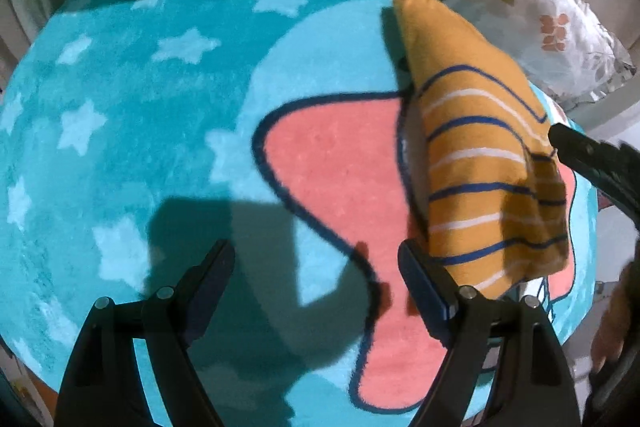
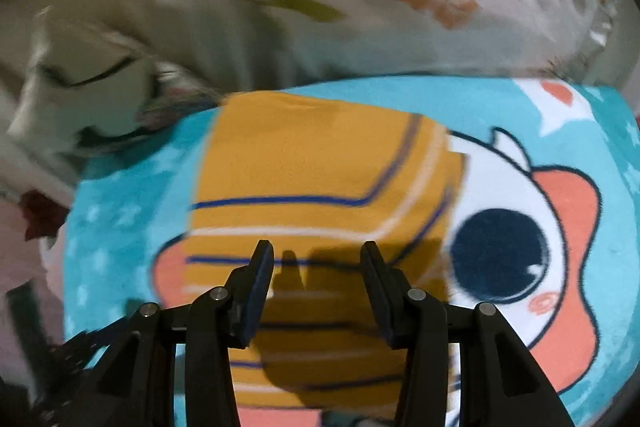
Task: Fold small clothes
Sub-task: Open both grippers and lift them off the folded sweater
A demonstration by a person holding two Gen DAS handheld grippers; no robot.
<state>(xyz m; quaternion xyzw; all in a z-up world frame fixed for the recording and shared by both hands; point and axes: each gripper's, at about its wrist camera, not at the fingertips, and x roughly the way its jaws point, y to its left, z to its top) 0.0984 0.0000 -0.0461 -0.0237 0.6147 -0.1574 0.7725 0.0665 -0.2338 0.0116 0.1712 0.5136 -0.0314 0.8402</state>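
Garment [image 2: 320, 195]: orange striped, folded, lying flat on blue cartoon rug [image 1: 140, 107] | left tongs [image 1: 316, 259]: spread wide, nothing between, off to its side over bare rug | right tongs [image 2: 318, 255]: parted above it, gripping nothing; fold likely finished.

The blue rug [image 1: 120, 107] lies bare from nine to twelve o'clock; the folded yellow cloth [image 1: 480, 155] blocks three o'clock.
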